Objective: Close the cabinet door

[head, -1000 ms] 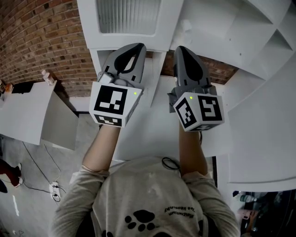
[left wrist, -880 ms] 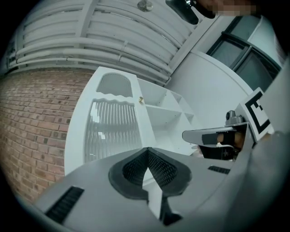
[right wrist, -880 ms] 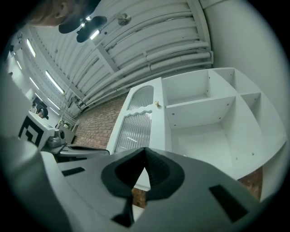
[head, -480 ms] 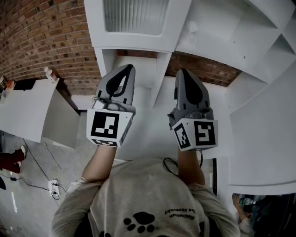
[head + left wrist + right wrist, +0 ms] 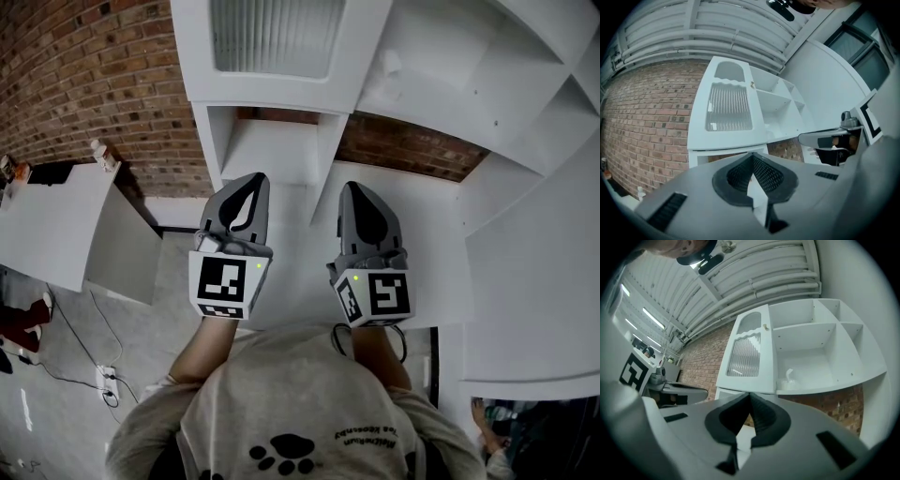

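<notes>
The white wall cabinet's door (image 5: 272, 42) has a ribbed glass panel (image 5: 744, 357) and a small knob (image 5: 765, 326), and it covers the cabinet's left part. To its right are open shelves (image 5: 450, 66). My left gripper (image 5: 249, 180) and right gripper (image 5: 354, 189) hang side by side below the cabinet and point up at it. Neither touches it. Both are shut with nothing between the pads. The door (image 5: 729, 105) fills the left gripper view above the left gripper (image 5: 752, 155). Below the door in the right gripper view is the right gripper (image 5: 750, 395).
A small white object (image 5: 789, 376) stands on an open shelf. The brick wall (image 5: 84, 84) runs behind the cabinet. A white surface (image 5: 412, 234) lies under the grippers. There are a white table (image 5: 47, 225) at the left, cables and a power strip (image 5: 111, 384) on the floor, and a large white panel (image 5: 544, 262) at the right.
Both grippers have sunk away from the door's lower edge toward the person, still shut and side by side. The cabinet door has not moved.
</notes>
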Demonstrator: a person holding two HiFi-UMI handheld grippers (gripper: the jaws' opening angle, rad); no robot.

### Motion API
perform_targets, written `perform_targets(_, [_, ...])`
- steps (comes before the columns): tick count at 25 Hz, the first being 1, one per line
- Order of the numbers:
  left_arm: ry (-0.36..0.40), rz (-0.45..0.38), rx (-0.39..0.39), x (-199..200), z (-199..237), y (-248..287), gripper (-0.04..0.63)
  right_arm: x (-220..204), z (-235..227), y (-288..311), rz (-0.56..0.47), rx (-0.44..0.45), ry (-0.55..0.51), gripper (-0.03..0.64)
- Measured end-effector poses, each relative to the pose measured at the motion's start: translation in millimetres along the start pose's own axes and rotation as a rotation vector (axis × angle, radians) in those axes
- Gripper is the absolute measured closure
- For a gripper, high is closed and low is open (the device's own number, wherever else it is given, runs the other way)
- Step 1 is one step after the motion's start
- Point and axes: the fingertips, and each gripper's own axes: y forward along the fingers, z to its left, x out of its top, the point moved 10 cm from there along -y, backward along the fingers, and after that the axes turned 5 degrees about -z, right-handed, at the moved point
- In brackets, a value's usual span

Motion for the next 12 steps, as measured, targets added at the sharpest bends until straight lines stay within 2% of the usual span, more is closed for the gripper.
perform_targets(5, [-0.023, 0.044, -0.027, -17, -10, -2, 0.591, -12, 3, -4, 0.026, -0.003, -0.013, 0.607])
perform_targets(12, [-0.017, 0.014, -0.038, -12, -14, -2, 0.591, -17, 5, -6, 0.024, 0.011, 0.006, 0.607])
